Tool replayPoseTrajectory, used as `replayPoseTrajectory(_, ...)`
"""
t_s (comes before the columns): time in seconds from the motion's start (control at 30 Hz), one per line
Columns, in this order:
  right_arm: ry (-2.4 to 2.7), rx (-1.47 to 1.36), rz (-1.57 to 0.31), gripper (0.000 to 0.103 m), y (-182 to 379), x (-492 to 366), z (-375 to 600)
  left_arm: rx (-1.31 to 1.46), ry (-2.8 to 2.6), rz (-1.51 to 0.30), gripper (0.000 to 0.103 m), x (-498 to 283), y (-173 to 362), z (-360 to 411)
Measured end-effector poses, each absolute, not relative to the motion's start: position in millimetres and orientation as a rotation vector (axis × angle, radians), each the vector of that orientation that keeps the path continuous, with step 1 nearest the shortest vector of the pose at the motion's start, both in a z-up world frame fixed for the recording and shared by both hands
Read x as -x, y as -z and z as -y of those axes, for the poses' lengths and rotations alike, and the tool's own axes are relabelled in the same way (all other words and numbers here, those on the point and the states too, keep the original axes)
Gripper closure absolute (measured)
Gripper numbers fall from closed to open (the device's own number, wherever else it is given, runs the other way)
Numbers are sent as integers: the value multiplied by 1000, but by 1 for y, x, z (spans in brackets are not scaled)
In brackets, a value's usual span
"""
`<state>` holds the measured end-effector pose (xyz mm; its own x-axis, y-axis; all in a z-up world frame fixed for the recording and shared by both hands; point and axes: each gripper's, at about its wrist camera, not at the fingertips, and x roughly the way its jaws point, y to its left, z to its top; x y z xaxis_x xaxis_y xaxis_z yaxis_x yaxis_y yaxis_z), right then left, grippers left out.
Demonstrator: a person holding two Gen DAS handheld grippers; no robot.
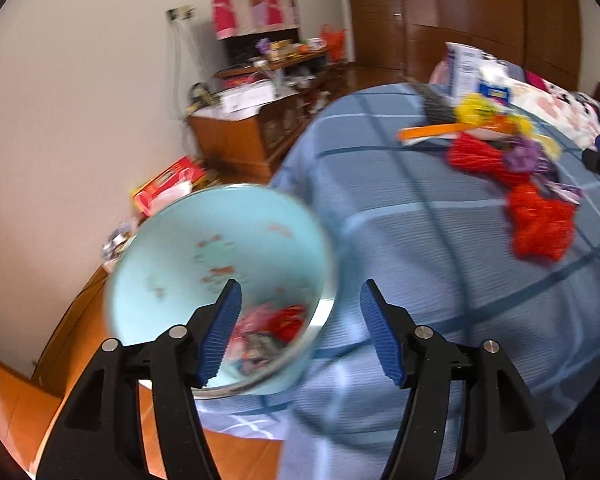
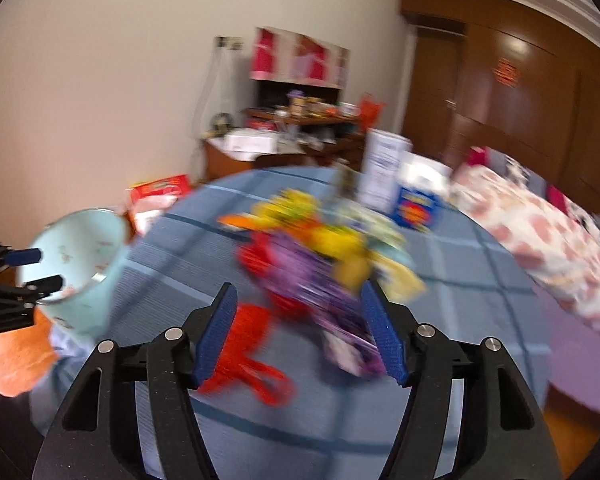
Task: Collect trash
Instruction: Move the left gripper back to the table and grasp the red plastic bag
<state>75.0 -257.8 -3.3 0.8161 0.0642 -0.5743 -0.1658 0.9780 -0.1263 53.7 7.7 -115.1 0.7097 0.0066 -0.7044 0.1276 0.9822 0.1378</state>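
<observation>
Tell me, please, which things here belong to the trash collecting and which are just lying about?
For the job:
- pale blue bin
- red wrapper
- pile of colourful wrappers

Just lying about:
- white carton
- wooden cabinet
- flowered quilt
- blue checked bedsheet

Bare blue cover [image 2: 172, 264] lies open between the pale bin [image 2: 84, 256] and the trash heap [image 2: 324, 256]. Boxes [image 2: 384, 168] crowd the heap's far side

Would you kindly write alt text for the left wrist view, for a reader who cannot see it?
The open left claw, holding nothing, hangs over a pale blue bin with scraps of rubbish at its bottom. The bin stands beside a bed with a blue checked cover, where red, yellow and purple trash lies in a loose heap.
</observation>
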Motion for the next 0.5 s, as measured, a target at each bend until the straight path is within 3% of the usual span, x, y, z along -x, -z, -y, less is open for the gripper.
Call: replayPoseTrajectory(0.5,109,62,-682,35,41,-46,374,-172,279,-733,33,-56,97,118)
